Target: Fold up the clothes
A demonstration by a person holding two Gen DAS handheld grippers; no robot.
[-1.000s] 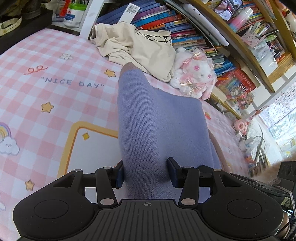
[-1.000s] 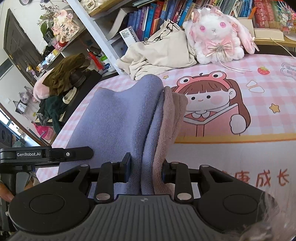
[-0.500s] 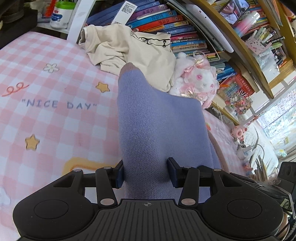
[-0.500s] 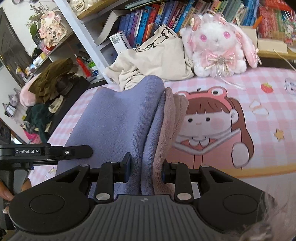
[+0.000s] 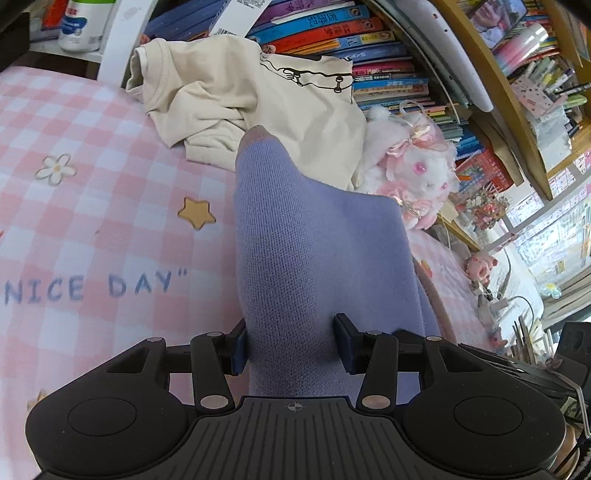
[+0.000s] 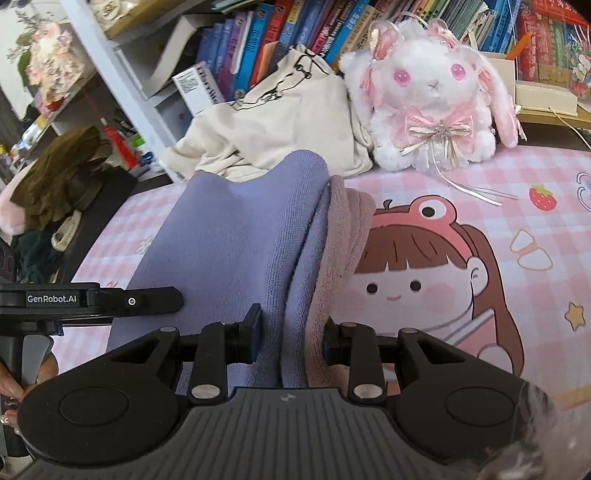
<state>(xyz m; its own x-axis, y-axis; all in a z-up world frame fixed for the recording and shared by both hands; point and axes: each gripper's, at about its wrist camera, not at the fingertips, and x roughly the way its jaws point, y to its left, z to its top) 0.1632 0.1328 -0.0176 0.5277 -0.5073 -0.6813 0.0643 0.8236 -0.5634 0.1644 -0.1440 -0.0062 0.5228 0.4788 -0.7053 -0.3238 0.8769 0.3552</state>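
Observation:
A folded lavender knit garment [image 5: 314, 258] with a dusty-pink inner layer [image 6: 343, 236] is held above the pink checked table cover [image 5: 92, 221]. My left gripper [image 5: 291, 349] is shut on its left end; the lavender cloth bulges between the pads. My right gripper [image 6: 291, 341] is shut on the other end, pinching the lavender [image 6: 240, 240] and pink layers together. The left gripper's body [image 6: 92, 299] shows at the left of the right wrist view. A crumpled cream T-shirt [image 5: 258, 99] lies at the back of the table, just beyond the garment's far edge.
A white and pink plush bunny [image 6: 428, 96] sits beside the cream shirt [image 6: 280, 125] against the bookshelf [image 5: 351, 44]. The cover carries a cartoon girl print [image 6: 424, 280]. Dark clothes [image 6: 55, 177] are heaped off the table's left side. A white bottle [image 5: 86, 22] stands on a shelf.
Both grippers have carried the garment forward, toward the cream shirt and the bookshelf. Their hold on the garment is unchanged.

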